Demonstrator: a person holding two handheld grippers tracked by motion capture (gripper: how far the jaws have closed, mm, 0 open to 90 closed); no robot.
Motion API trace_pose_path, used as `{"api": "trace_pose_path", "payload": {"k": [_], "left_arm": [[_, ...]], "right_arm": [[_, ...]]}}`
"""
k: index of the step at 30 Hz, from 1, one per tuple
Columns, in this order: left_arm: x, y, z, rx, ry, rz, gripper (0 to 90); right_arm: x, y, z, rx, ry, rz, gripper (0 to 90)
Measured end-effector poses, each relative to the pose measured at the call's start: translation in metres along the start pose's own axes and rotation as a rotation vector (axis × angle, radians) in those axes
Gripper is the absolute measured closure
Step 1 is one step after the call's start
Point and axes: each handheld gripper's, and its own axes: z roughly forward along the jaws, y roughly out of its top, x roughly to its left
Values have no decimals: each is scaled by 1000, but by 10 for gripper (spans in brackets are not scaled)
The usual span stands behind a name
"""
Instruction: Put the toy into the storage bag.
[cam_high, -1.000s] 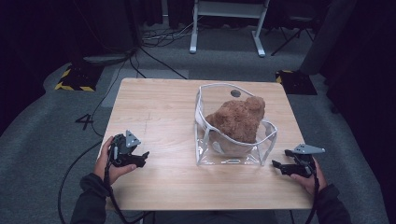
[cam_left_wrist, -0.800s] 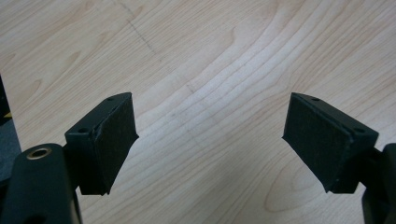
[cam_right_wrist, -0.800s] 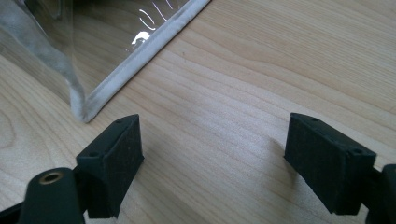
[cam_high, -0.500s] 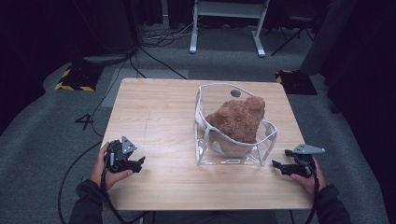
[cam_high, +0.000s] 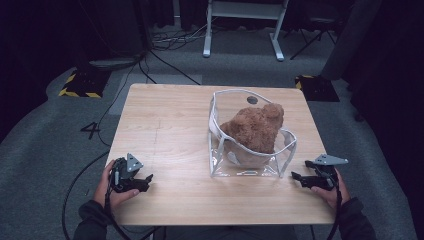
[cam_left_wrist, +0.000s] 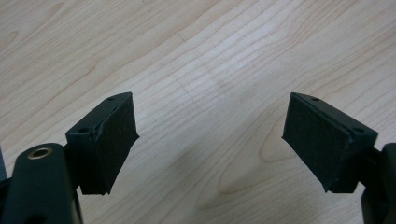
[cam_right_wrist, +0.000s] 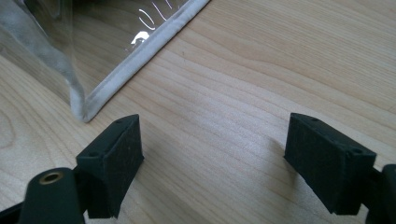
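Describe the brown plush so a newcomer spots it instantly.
Start at the light wooden table. On its right half stands a clear plastic bag with white-trimmed edges, open at the top. The brown plush sits inside it, the one fuzzy, rust-coloured lump there, poking above the rim.

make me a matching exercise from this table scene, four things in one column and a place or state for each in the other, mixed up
Things:
1. brown plush toy
2. clear bag
3. left gripper
4. right gripper

Places or states:
a. open, near the table's front left edge
b. open, just right of the bag's near corner
c. sitting inside the bag
d. standing on the wooden table, top open

Pairs: 1-c, 2-d, 3-a, 4-b
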Motion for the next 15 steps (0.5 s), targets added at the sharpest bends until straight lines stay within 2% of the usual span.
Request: {"api": "trace_pose_path", "payload": {"k": [15], "left_arm": [[-2, -13, -3, -18, -23, -22, 174]], "right_arm": [[0, 0, 0, 1, 1, 0, 189]]}}
